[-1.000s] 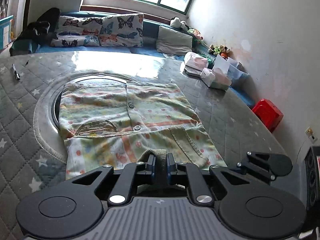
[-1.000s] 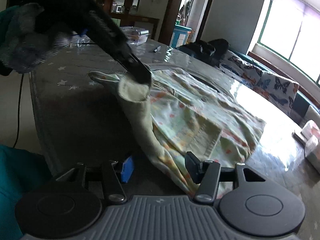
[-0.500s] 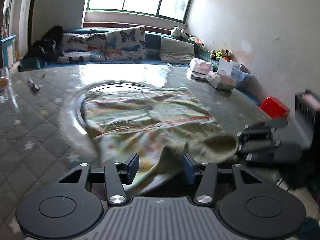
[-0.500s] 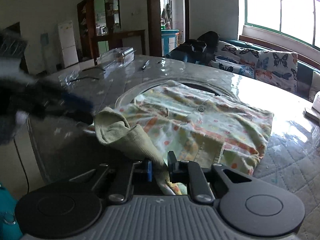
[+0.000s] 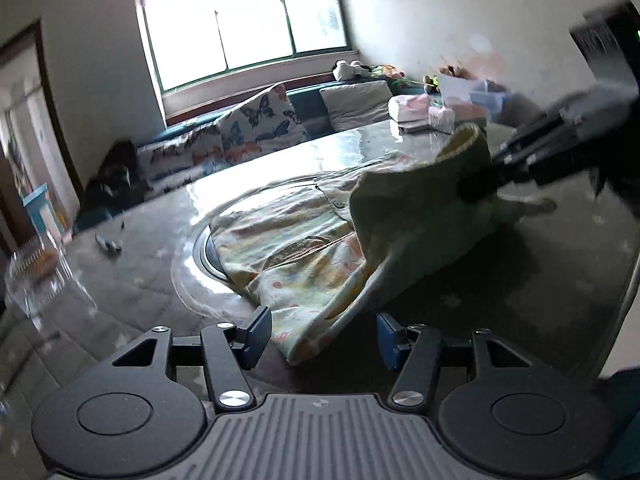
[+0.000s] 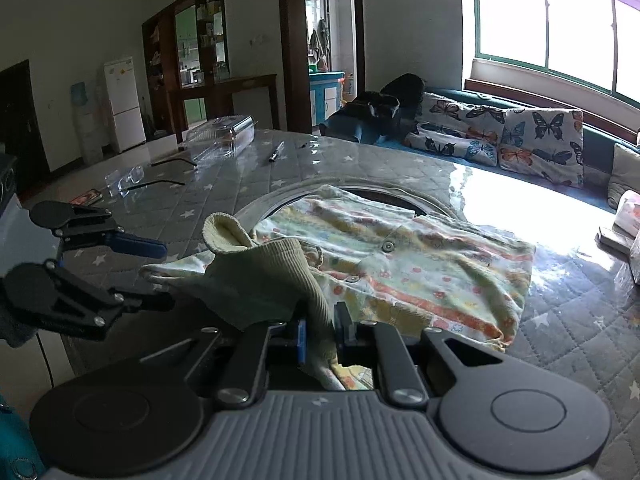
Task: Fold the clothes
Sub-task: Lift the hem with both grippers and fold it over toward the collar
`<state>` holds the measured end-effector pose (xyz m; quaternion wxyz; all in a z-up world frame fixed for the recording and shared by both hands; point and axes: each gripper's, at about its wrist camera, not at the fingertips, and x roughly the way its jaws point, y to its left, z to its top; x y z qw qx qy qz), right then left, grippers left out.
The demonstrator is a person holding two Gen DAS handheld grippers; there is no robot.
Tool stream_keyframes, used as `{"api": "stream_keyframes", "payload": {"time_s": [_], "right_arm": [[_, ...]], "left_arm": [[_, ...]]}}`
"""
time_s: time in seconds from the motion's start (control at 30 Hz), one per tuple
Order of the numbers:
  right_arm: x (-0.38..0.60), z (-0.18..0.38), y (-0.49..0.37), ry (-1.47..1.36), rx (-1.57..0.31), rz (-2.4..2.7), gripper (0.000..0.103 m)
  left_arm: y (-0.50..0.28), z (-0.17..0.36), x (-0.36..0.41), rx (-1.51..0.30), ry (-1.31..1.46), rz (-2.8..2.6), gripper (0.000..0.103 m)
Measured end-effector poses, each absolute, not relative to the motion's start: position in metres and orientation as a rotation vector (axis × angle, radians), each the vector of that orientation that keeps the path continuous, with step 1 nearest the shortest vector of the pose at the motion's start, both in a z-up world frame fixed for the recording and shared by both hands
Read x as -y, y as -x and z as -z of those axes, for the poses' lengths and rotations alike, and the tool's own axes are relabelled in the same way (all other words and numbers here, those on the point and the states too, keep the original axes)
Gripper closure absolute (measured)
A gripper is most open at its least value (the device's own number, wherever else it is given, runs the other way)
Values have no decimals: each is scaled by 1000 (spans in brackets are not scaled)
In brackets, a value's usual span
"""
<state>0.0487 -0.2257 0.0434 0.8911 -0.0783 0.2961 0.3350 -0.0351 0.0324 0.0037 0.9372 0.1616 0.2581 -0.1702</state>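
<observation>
Quilted grey star-print covers the surface under my rig. My right hand-held gripper is clamped on the ribbed cuff of the patterned shirt, which lies mid-surface. My left hand-held gripper gapes empty near the cuff. Beyond the shirt I see a pen, a clear box, then butterfly cushions below the window.

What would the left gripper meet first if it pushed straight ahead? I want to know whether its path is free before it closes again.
Probably the garment: the open left gripper has a hanging fold of it between its fingers, just ahead. The right gripper holds the ribbed cuff off to the side. Depth is uncertain.
</observation>
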Motion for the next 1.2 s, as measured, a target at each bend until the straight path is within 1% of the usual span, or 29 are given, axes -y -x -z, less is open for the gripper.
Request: {"api": "stream_keyframes", "payload": {"time_s": [0.03,0.07,0.1,0.13,0.2,0.33,0.63,0.77,0.9,1.2], "right_arm": [[226,-43,-48,159,-613,-694,91],[227,-43,-46,157,-609,-694,92],[227,-42,-44,156,-605,-694,92],[228,-43,-42,153,-599,-695,94],[230,-44,-38,148,-587,-698,95],[237,-51,-26,142,-552,-702,96],[262,-80,31,157,-514,-780,96],[257,-86,32,182,-507,-793,96],[250,-94,11,194,-502,-784,96],[227,-119,-69,249,-484,-755,96]], "left_arm": [[35,-2,-32,-521,-344,347,68],[35,-1,-32,-513,-352,349,73],[35,0,-32,-505,-357,352,83],[36,0,-32,-496,-360,354,89],[40,-2,-32,-482,-357,356,93],[53,-12,-31,-450,-345,373,95],[104,-43,-37,-427,-276,437,96],[114,-51,-40,-428,-242,435,96],[94,-56,-43,-440,-206,419,96],[10,-68,-56,-456,-144,371,96]]}}
